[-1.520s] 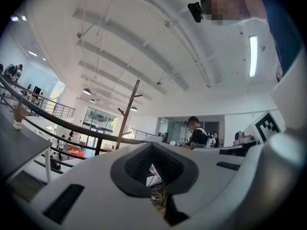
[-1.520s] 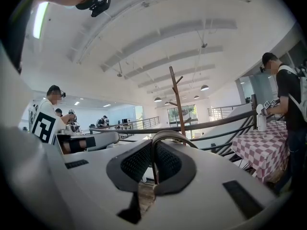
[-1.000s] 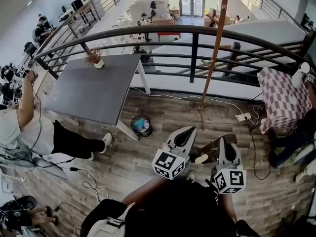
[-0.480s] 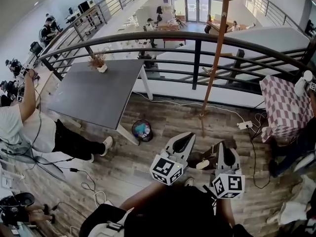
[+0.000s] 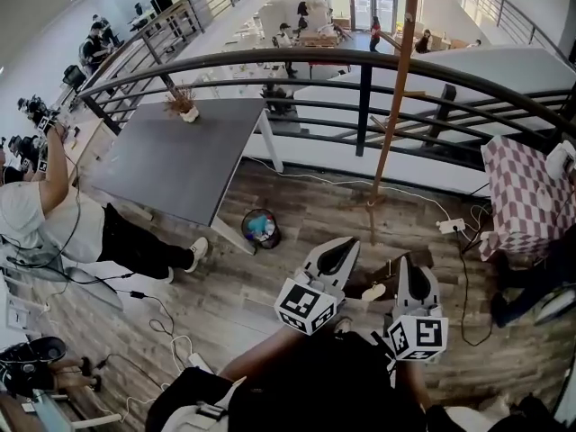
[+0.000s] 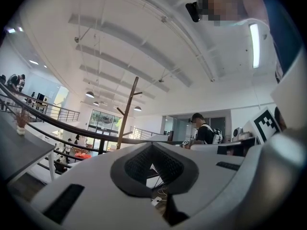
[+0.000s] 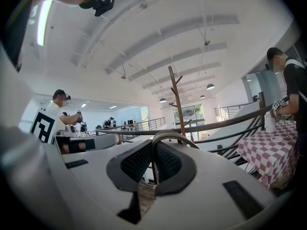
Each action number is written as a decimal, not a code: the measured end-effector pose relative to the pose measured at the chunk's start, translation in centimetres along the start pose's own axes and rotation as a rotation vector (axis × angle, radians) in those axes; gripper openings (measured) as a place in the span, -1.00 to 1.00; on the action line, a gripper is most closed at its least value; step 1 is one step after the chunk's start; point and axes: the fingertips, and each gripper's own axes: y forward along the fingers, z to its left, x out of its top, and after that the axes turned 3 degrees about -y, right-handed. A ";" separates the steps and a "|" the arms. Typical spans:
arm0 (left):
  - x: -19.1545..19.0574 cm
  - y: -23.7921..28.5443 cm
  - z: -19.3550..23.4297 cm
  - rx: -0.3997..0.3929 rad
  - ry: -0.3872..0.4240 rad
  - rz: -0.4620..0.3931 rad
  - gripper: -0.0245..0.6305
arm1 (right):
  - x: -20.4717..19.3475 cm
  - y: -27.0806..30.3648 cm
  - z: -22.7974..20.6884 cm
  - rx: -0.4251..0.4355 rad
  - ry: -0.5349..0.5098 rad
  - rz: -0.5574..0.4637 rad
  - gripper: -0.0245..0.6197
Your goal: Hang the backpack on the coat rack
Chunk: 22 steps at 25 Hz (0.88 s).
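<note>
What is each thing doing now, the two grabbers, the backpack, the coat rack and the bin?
Right gripper: jaws shut on the backpack loop.
Left gripper: jaws shut, nothing seen between them.
Backpack: between the grippers, not yet hung.
Coat rack: upright, nothing hanging on it.
Bin: holds rubbish.

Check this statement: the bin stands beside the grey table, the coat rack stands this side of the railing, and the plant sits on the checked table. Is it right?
No. The plant sits on the grey table, not the checked table; the head view shows it. The bin beside that table and the coat rack this side of the railing are as stated.
</note>
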 end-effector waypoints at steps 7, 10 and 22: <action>0.5 1.5 0.9 0.010 -0.005 0.001 -0.90 | 0.4 1.3 -0.6 0.015 -0.003 0.017 -0.84; 1.0 2.4 1.9 0.002 0.000 -0.003 -0.90 | 0.9 2.3 -1.0 0.009 -0.010 0.008 -0.84; 2.4 6.6 6.7 -0.071 -0.008 -0.008 -0.91 | 2.4 7.4 -1.5 -0.037 -0.005 -0.023 -0.84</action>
